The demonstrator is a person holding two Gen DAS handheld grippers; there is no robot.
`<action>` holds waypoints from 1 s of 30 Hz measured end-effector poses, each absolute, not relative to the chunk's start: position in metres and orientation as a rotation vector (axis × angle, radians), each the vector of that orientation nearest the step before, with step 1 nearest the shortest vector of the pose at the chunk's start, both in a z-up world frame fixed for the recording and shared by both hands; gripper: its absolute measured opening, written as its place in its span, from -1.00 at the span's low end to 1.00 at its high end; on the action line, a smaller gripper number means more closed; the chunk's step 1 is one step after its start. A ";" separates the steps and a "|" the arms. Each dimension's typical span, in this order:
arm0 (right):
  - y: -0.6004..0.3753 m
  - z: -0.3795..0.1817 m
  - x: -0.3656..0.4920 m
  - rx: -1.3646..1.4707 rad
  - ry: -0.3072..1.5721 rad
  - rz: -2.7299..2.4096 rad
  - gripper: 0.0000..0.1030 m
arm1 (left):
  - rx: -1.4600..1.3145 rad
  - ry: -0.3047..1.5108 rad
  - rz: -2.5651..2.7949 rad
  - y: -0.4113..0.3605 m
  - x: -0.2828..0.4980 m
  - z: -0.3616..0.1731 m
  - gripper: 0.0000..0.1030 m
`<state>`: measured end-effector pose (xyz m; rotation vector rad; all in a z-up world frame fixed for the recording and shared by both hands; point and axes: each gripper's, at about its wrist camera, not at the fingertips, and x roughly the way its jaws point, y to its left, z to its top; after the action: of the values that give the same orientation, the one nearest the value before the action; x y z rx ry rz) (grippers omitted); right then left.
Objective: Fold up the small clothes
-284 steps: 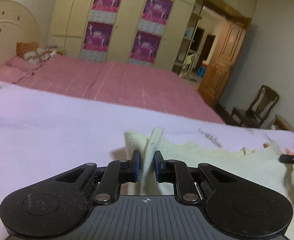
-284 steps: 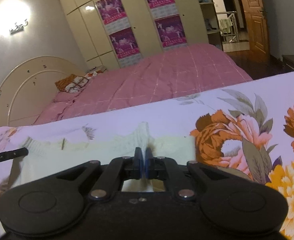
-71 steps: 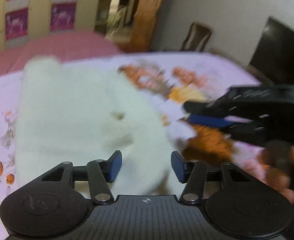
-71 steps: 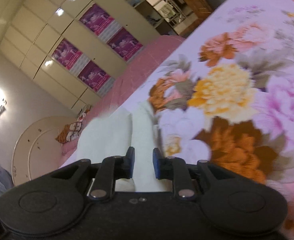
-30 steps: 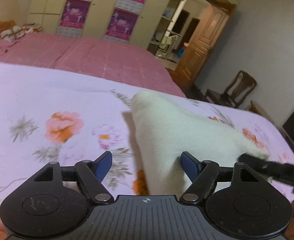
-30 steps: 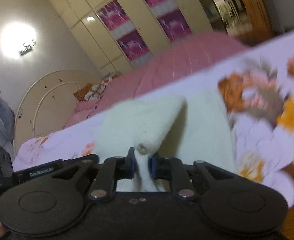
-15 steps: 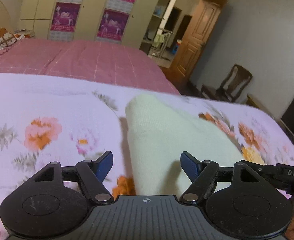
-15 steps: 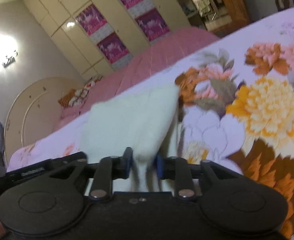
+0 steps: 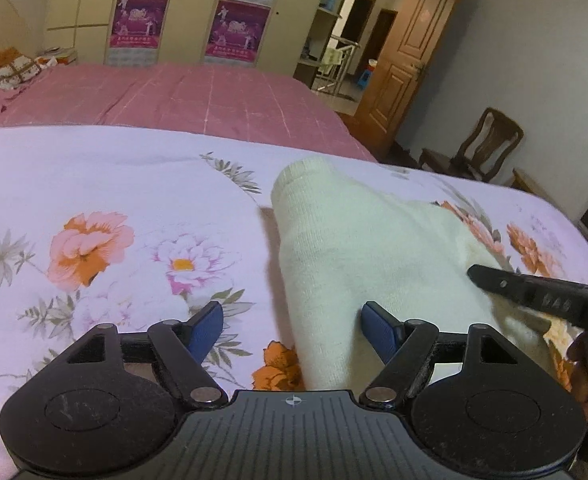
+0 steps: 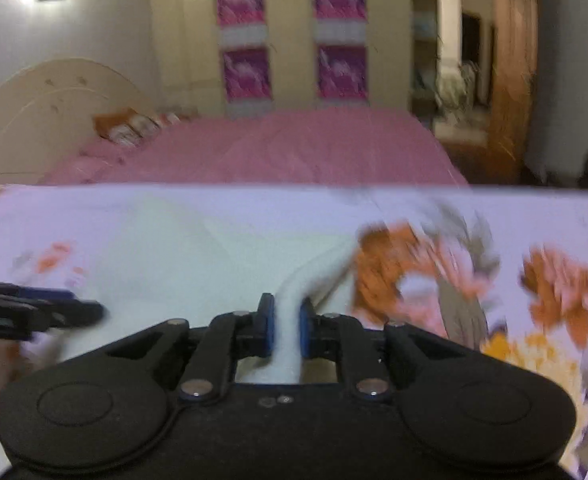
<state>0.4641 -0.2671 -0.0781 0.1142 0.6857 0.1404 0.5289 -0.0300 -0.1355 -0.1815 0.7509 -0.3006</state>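
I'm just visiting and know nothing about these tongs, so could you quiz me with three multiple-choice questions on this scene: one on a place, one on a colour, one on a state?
1. Where does the cream garment lie?
A. on the floral sheet
B. on the wooden chair
C. on the pink bedspread

2. What colour are the pads on the left tongs?
A. red
B. blue
C. green

3. What are the right tongs doing?
A. hanging open over the sheet
B. pinching a fold of the garment
C. gripping a pillow

Answers:
1 A: the floral sheet surrounds the garment.
2 B: both pads show blue.
3 B: cream cloth sits squeezed between the pads.
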 end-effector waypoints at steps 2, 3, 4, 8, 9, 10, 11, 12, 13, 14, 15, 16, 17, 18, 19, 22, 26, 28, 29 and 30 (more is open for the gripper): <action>-0.276 -0.076 0.462 0.190 0.697 0.129 -0.66 | -0.180 0.755 -0.305 -0.029 0.526 -0.132 0.46; -0.280 -0.071 0.457 0.224 0.699 0.126 -0.56 | -0.180 0.755 -0.312 -0.027 0.523 -0.130 0.46; -0.284 -0.066 0.450 0.257 0.691 0.125 -0.41 | -0.179 0.753 -0.320 -0.026 0.517 -0.129 0.46; -0.303 -0.059 0.401 0.402 0.679 0.181 -0.31 | -0.160 0.760 -0.334 -0.017 0.492 -0.132 0.46; -0.307 -0.061 0.385 0.417 0.694 0.184 -0.31 | -0.161 0.762 -0.335 -0.016 0.485 -0.131 0.46; -0.311 -0.064 0.374 0.437 0.703 0.192 -0.32 | -0.153 0.765 -0.335 -0.015 0.480 -0.131 0.46; -0.313 -0.068 0.360 0.458 0.714 0.204 -0.32 | -0.143 0.777 -0.333 -0.015 0.474 -0.132 0.46; -0.314 -0.070 0.350 0.468 0.723 0.211 -0.33 | -0.124 0.781 -0.334 -0.016 0.466 -0.133 0.46; -0.313 -0.073 0.340 0.474 0.732 0.217 -0.36 | -0.095 0.769 -0.334 -0.019 0.457 -0.133 0.46; -0.312 -0.076 0.333 0.482 0.739 0.225 -0.36 | -0.076 0.762 -0.334 -0.022 0.450 -0.134 0.46; -0.310 -0.077 0.327 0.489 0.746 0.236 -0.38 | -0.074 0.759 -0.333 -0.024 0.444 -0.134 0.46; -0.307 -0.079 0.323 0.487 0.754 0.247 -0.39 | -0.080 0.757 -0.327 -0.023 0.440 -0.134 0.46; -0.303 -0.081 0.321 0.475 0.765 0.253 -0.40 | -0.086 0.758 -0.321 -0.023 0.437 -0.134 0.46; -0.300 -0.081 0.319 0.462 0.774 0.256 -0.44 | -0.086 0.759 -0.317 -0.023 0.434 -0.133 0.46; -0.297 -0.083 0.319 0.450 0.785 0.255 -0.48 | -0.086 0.761 -0.310 -0.023 0.432 -0.132 0.46; -0.288 -0.084 0.314 0.406 0.789 0.256 -0.82 | -0.072 0.764 -0.298 -0.023 0.427 -0.130 0.46; -0.283 -0.077 0.304 0.360 0.774 0.245 -0.86 | -0.064 0.772 -0.293 -0.023 0.416 -0.129 0.46; -0.285 -0.076 0.301 0.361 0.779 0.241 -0.87 | -0.062 0.770 -0.290 -0.022 0.409 -0.130 0.46; -0.286 -0.076 0.301 0.359 0.784 0.234 -0.88 | -0.057 0.768 -0.289 -0.022 0.406 -0.130 0.46; -0.288 -0.078 0.300 0.364 0.791 0.229 -0.88 | -0.055 0.766 -0.286 -0.023 0.402 -0.130 0.46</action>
<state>0.3002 -0.2880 -0.0781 0.3643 0.7907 0.2288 0.4021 -0.0226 -0.1305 -0.0546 0.7662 -0.2859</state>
